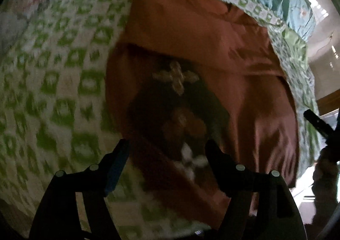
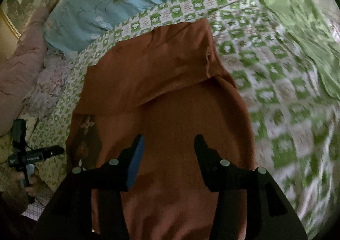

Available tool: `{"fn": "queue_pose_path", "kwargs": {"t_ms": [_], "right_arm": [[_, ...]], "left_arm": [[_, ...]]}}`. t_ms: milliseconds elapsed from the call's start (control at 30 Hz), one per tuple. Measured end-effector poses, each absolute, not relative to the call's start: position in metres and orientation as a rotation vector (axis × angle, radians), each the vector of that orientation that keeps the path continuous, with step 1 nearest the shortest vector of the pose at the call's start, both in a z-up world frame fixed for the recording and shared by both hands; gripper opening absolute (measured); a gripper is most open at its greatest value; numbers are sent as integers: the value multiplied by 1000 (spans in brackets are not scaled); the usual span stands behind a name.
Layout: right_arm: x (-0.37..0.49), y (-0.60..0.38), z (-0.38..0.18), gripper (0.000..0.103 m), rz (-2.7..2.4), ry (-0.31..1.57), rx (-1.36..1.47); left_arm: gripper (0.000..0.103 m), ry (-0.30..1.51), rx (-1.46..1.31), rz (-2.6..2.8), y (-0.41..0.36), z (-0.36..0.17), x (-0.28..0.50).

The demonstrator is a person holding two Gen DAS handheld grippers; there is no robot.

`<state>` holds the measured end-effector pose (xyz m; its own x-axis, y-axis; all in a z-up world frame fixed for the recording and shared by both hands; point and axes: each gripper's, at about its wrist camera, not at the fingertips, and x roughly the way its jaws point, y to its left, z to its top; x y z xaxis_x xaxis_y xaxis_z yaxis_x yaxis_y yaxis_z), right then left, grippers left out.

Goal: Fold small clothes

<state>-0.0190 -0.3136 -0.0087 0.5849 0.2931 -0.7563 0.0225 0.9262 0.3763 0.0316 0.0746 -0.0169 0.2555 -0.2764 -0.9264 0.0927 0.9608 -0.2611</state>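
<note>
Open tongs (image 2: 167, 144) over green-checked bedspread (image 2: 276, 91), rust garment (image 2: 170, 102).

Both views are dim, with black fisheye corners and bent edges. In the left wrist view the checked bedspread (image 1: 53, 70) smears with motion blur, and bright daylight glares from a window (image 1: 318, 13) at the right. The right wrist view blurs along its right side; the black tongs (image 2: 169, 140) sit in shadow.

Matt rust cloth garment (image 2: 170, 91), glossy green satin (image 2: 297, 23), printed checked cotton sheet (image 2: 265, 83)
</note>
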Motion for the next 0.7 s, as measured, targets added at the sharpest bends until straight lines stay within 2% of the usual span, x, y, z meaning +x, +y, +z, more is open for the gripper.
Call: {"fn": "queue_pose_path", "kwargs": {"t_ms": [233, 433, 500, 567, 600, 633, 700], "right_arm": [[-67, -319, -17, 55, 111, 939, 418], [-85, -312, -21, 56, 117, 969, 422], [-88, -309, -21, 56, 126, 972, 426], [-91, -310, -22, 56, 125, 975, 440], [-93, -312, -22, 56, 120, 977, 443], [-96, -315, -23, 56, 109, 980, 441], [-100, -320, -24, 56, 92, 986, 437]], "left_arm": [[75, 1432, -285, -302, 70, -32, 5], [78, 1508, -198, -278, 41, -56, 13], [69, 1520, -121, -265, 31, -67, 12], [38, 1496, -33, -258, 29, -68, 6], [30, 1483, -22, -266, 32, -67, 3], [14, 1474, -46, -289, 39, -64, -1], [8, 1464, -104, -320, 56, -60, -7]]}}
